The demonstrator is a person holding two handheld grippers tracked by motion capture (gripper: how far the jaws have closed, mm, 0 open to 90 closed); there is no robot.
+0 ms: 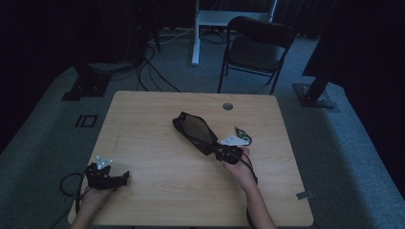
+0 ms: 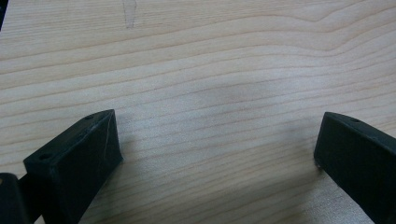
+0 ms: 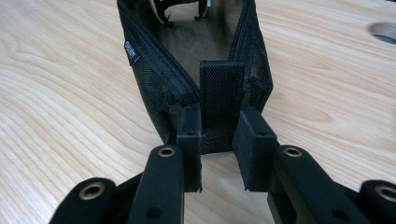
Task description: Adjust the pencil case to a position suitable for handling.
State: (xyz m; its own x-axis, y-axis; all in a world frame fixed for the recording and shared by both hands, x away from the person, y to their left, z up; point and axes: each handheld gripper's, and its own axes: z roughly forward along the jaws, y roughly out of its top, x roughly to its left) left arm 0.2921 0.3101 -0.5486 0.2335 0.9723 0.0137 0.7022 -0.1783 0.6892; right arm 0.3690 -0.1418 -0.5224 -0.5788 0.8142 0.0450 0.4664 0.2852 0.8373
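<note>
A black mesh pouch point(image 1: 195, 131) lies on the middle of the wooden table point(image 1: 162, 191), its zip open. In the right gripper view the pouch point(image 3: 159, 79) stretches away from me, and some small items show dimly at its far end. My right gripper point(image 1: 216, 149) is at the pouch's near end, shut on its black fabric tab point(image 3: 220, 88), which stands between the two jaws point(image 3: 217, 127). My left gripper point(image 1: 124, 177) rests at the table's front left, far from the pouch. Its jaws point(image 2: 217, 140) stand wide open over bare wood.
A small green and white object point(image 1: 242, 135) lies just beyond the right hand. A round cable hole point(image 1: 228, 106) is near the table's far edge. A black folding chair point(image 1: 255, 47), a white desk leg point(image 1: 195, 38) and floor cables point(image 1: 148, 67) lie behind the table.
</note>
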